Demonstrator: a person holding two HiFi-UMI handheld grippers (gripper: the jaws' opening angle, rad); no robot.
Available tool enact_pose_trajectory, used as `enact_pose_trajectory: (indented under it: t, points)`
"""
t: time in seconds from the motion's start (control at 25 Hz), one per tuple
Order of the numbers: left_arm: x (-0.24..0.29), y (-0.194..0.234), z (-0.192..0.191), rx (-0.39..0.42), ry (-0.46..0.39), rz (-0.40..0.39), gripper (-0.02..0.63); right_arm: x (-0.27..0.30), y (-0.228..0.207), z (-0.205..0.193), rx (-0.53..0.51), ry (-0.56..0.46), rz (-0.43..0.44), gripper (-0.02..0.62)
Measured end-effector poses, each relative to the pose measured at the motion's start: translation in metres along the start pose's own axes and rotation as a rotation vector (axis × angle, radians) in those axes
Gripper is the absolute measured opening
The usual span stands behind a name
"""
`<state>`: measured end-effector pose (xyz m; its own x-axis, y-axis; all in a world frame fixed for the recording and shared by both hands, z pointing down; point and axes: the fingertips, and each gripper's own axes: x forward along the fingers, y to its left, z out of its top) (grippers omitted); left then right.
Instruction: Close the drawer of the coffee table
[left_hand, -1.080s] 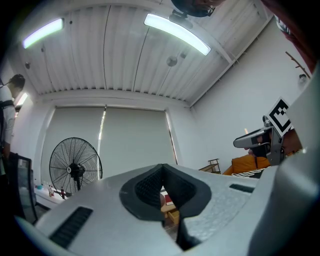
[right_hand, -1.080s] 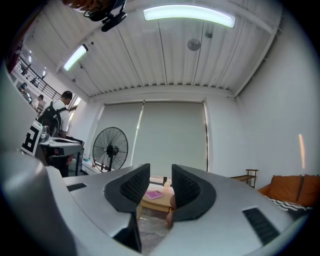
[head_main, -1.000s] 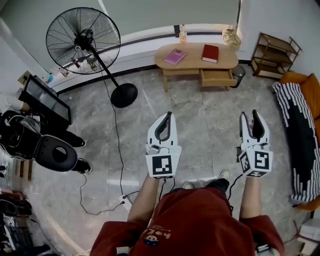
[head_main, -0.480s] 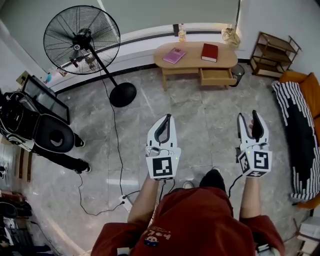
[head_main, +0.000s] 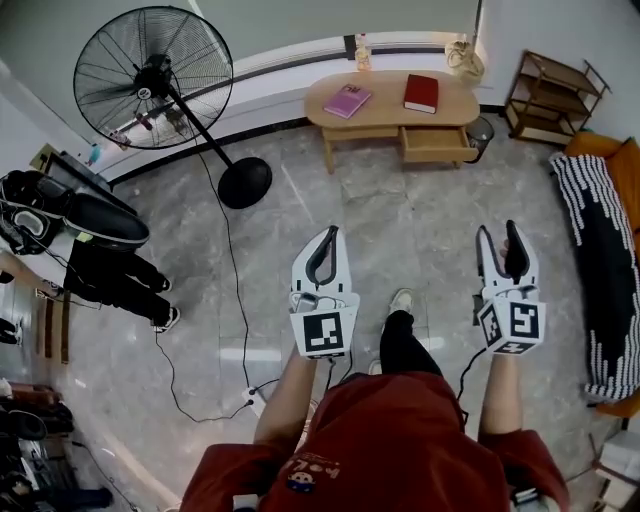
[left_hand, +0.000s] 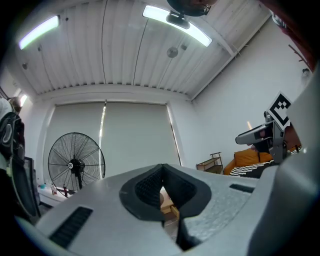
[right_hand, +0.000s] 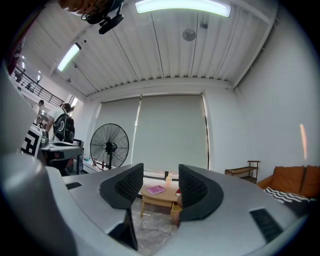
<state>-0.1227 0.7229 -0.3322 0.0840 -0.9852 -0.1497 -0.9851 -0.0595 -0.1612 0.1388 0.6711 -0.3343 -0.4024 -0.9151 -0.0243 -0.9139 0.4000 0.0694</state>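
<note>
The oval wooden coffee table (head_main: 385, 112) stands far ahead by the window wall. Its drawer (head_main: 438, 146) is pulled out at the front right. A pink book (head_main: 348, 100) and a red book (head_main: 421, 92) lie on top. My left gripper (head_main: 329, 234) is held out over the floor, far from the table, with its jaws shut on nothing. The right gripper (head_main: 500, 234) is level with it, its jaws open and empty. The right gripper view shows the table (right_hand: 156, 194) and drawer (right_hand: 175, 210) between the open pads (right_hand: 131, 184).
A tall standing fan (head_main: 150, 78) with a round base (head_main: 245, 184) stands to the left, and its cable trails over the marble floor. A person in black (head_main: 105, 262) is at the far left. A wooden shelf (head_main: 550, 92) and an orange sofa with a striped blanket (head_main: 600, 250) are on the right.
The right jaws have opened wider. My leg has stepped forward between the grippers. The person in black at the left has shifted position.
</note>
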Motion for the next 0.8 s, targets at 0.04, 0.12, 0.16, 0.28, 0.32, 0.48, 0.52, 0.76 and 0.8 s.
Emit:
enact_pose_trajectory:
  t: [0.04,0.12,0.16,0.28,0.32,0.48,0.52,0.76,0.8]
  points:
    - [0.007,0.000,-0.003,0.004,0.002,-0.004,0.008,0.006,-0.002,-0.003,0.003,0.003,0.000,0.218]
    - [0.023,-0.002,-0.008,0.005,0.007,-0.012,0.008,0.020,-0.009,-0.007,0.008,0.011,-0.003,0.218]
    - [0.032,-0.003,-0.011,0.004,0.010,-0.017,0.008,0.027,-0.012,-0.009,0.009,0.014,-0.005,0.218]
    - [0.061,-0.008,-0.016,0.003,0.012,-0.027,0.008,0.049,-0.027,-0.015,0.014,0.024,-0.014,0.218]
    - [0.072,-0.009,-0.018,-0.002,0.014,-0.029,0.008,0.058,-0.034,-0.017,0.017,0.029,-0.017,0.218]
    - [0.117,-0.014,-0.027,-0.016,0.028,-0.042,0.008,0.095,-0.056,-0.026,0.032,0.051,-0.028,0.218]
    - [0.127,-0.016,-0.030,-0.017,0.034,-0.048,0.008,0.104,-0.061,-0.029,0.036,0.057,-0.031,0.218]
    - [0.195,-0.031,-0.045,-0.016,0.048,-0.060,0.008,0.161,-0.101,-0.049,0.068,0.088,-0.041,0.218]
    - [0.207,-0.033,-0.047,-0.017,0.049,-0.061,0.008,0.171,-0.108,-0.052,0.069,0.092,-0.043,0.218]
